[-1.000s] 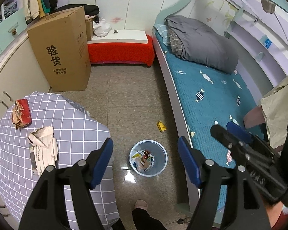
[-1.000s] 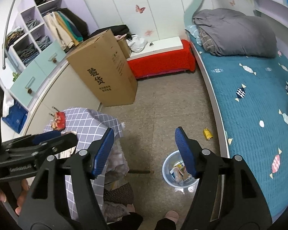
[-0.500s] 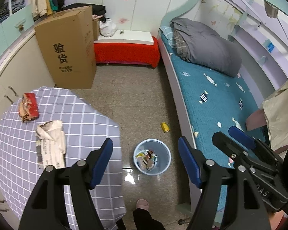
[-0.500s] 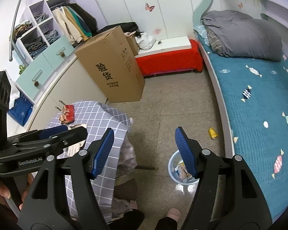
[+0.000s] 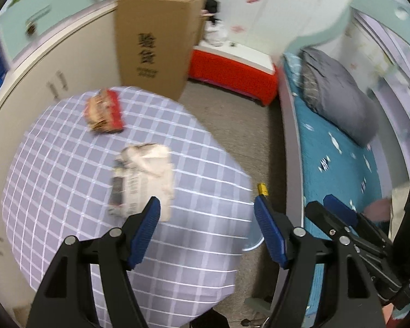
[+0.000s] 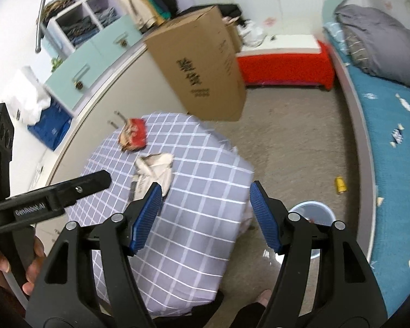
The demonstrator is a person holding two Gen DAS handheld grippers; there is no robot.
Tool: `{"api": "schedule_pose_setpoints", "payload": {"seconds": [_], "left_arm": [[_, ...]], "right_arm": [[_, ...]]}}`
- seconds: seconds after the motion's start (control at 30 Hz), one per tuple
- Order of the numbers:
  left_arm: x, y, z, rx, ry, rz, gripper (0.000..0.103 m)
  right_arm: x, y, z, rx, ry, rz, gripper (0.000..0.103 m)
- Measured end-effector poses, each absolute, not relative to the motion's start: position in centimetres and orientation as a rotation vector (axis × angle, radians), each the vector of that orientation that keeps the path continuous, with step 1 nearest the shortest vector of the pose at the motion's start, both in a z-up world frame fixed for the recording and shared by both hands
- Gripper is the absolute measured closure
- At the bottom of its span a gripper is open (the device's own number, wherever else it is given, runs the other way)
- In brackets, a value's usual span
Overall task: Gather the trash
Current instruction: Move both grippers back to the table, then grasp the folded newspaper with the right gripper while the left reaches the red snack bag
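On the round table with the checked lilac cloth [image 5: 68, 186] [image 6: 205, 218] lie a crumpled newspaper [image 5: 145, 172] [image 6: 154, 168] and, farther back, a crushed red snack packet [image 5: 104, 110] [image 6: 132, 134]. My left gripper [image 5: 206, 227] hangs open over the cloth, just this side of the newspaper, with nothing between its blue pads. My right gripper [image 6: 205, 214] is open too, over the table's near half. A pale blue trash bin [image 6: 313, 213] stands on the floor right of the table; the left wrist view shows only its rim [image 5: 252, 242]. A small yellow piece of litter [image 5: 262, 190] [image 6: 339, 184] lies on the floor by the bed.
A tall cardboard box [image 5: 155, 41] [image 6: 202, 68] stands behind the table beside a cream cabinet [image 6: 117, 93]. A red-skirted bench [image 5: 232, 68] lines the back wall. The teal bed [image 5: 341, 150] [image 6: 391, 136] with a grey duvet runs along the right. A person's feet [image 6: 259, 298] show below.
Both grippers swung left from over the bin and floor to over the table. The newspaper and red packet now sit near the middle of both views; the bin slid toward the right edge. Jaws unchanged.
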State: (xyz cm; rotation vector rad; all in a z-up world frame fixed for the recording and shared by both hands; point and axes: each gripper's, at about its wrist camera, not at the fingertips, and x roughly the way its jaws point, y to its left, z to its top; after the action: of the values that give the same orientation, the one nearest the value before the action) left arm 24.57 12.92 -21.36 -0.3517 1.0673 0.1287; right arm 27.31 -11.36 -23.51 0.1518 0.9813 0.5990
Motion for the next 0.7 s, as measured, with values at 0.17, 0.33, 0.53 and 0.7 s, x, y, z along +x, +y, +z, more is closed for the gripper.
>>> {"api": "schedule_pose_setpoints", "payload": {"seconds": [0.17,0.33,0.53,0.7], "left_arm": [[23.6,18.9,-22.5,-0.422,1.080,0.205,0.033],[23.4,24.3,-23.7,-0.467,1.094,0.260,0.033],[24.3,29.1,-26.2,-0.487,1.141,0.286,0.033],[25.3,31.2,-28.1,-0.475,1.189,0.278,0.033]], "right_arm": [[27.7,-6.6,-25.4,0.138,1.045,0.647,0.036],[28.6,-2.6,-27.7,0.136,1.116,0.659,0.034],[29.6,2.3,-31.3,0.120,1.209,0.658,0.032],[30.3,5.4,-34.6,0.108,1.289,0.624,0.032]]}}
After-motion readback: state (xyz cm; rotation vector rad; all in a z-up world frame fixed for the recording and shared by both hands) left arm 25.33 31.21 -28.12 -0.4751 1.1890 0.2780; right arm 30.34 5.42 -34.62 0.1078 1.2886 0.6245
